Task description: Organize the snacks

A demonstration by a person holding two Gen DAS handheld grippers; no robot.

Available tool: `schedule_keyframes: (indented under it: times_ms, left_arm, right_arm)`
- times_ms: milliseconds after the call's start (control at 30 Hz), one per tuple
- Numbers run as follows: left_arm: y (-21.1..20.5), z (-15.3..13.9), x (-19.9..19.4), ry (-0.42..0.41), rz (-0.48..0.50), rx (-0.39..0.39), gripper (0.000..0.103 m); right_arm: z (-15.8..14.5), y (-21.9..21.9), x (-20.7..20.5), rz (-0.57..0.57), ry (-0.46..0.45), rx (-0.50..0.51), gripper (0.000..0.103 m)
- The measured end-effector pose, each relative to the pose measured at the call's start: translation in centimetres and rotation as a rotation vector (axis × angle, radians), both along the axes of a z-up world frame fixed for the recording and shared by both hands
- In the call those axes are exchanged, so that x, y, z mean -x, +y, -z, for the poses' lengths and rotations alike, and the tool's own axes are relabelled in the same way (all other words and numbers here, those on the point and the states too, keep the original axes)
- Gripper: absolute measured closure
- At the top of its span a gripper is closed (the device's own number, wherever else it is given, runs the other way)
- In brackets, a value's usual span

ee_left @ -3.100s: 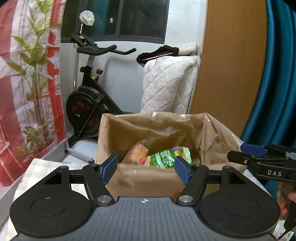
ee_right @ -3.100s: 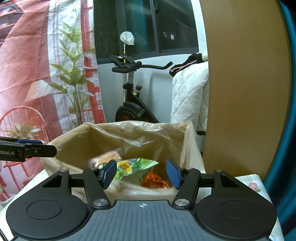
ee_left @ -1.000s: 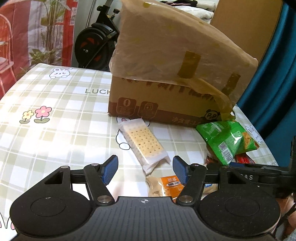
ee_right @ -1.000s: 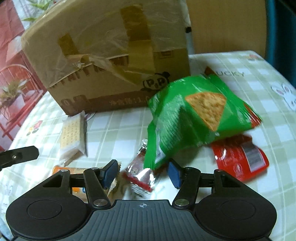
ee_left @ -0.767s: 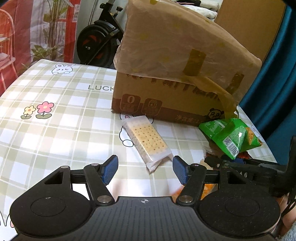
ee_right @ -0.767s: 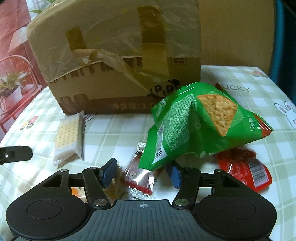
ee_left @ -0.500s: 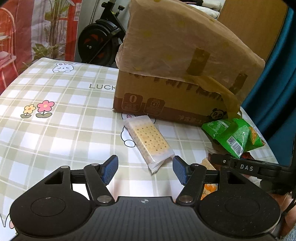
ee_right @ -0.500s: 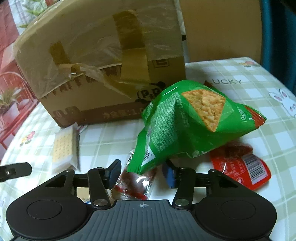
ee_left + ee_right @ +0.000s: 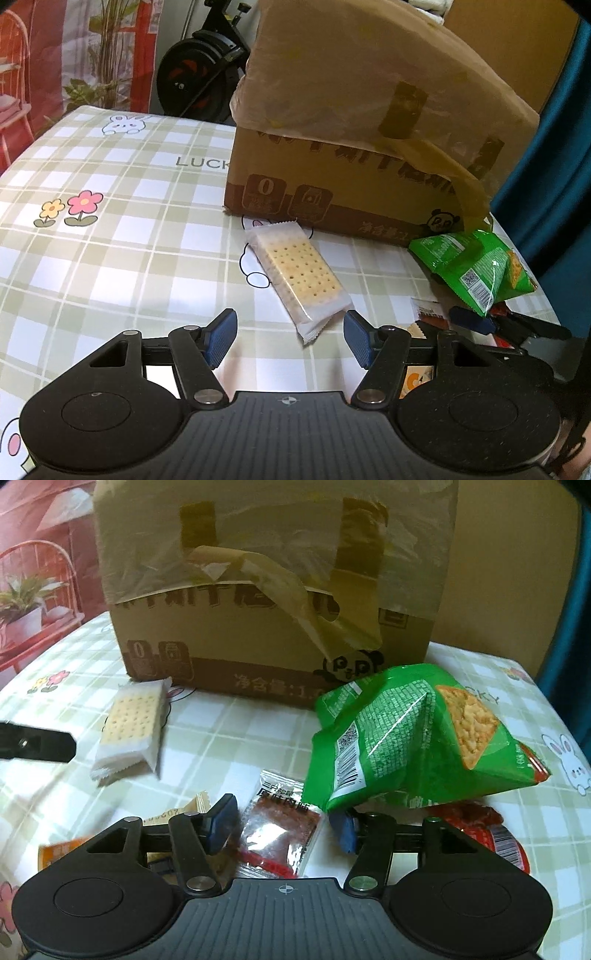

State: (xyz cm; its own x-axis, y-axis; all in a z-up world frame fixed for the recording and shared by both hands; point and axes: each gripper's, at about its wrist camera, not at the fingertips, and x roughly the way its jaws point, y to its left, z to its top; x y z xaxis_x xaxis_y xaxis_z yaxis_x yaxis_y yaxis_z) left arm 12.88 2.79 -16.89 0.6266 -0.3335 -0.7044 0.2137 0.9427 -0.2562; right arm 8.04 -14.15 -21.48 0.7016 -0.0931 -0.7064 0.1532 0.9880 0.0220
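A cardboard box lined with a plastic bag stands at the back of the table; it also shows in the right wrist view. In front of it lie a clear cracker pack, a green chip bag, a small clear jerky packet, an orange packet and a red packet. My left gripper is open, just short of the cracker pack's near end. My right gripper is open, its fingers on either side of the jerky packet, under the chip bag's edge.
The table has a green checked cloth with flowers and rabbits. An exercise bike and a red plant banner stand behind it. A teal curtain hangs at the right, by the table's right edge.
Both grippers came down from above the box's opening to the table in front of it. In the last second the right gripper shifted a little around the jerky packet; the left one eased back.
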Motion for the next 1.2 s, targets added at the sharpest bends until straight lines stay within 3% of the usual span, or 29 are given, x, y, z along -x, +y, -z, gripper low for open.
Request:
schedule_keyframes:
  times_ms: [133,233,300,633,833,900,933,1200]
  left_arm:
    - [-0.2,0.2,-0.1,0.001,0.008,0.001,0.038]
    - [-0.2,0.4,-0.3,0.010,0.008,0.008,0.038]
    - [-0.4,0.6,-0.6,0.017,0.008,0.007,0.038]
    - [-2.3,1.9,-4.9,0.063,-0.055,-0.003,0.037]
    - [-4.4,2.2,-6.6,0.019,-0.076,-0.083,0.035]
    - [-4.8,2.3,-6.6,0.006,-0.070,-0.118,0.037]
    - [-4.9,2.3,-6.4,0.000,-0.065,-0.131,0.045]
    - [-2.7,1.2,-3.3,-0.018,-0.024,-0.102,0.050]
  right_arm:
    - [-0.3,-0.2,0.6,0.007,-0.003,-0.010,0.052]
    - [-0.2,0.0,1.1,-0.020,-0.019,-0.009,0.063]
    - [-0.3,0.0,1.7,-0.040,-0.033,-0.019,0.064]
    - [-0.3,-0.4,2.8,-0.066,-0.064,-0.063,0.065]
    - [0.0,-0.5,3.1,-0.072,-0.078,-0.069,0.064]
    - [0.0,-0.5,3.2,-0.073,-0.081,-0.069,0.064]
    - [0.0,-0.5,3.2,-0.072,-0.081,-0.072,0.064]
    - [-0.5,-0.8,3.8,-0.063,-0.082,-0.113,0.065]
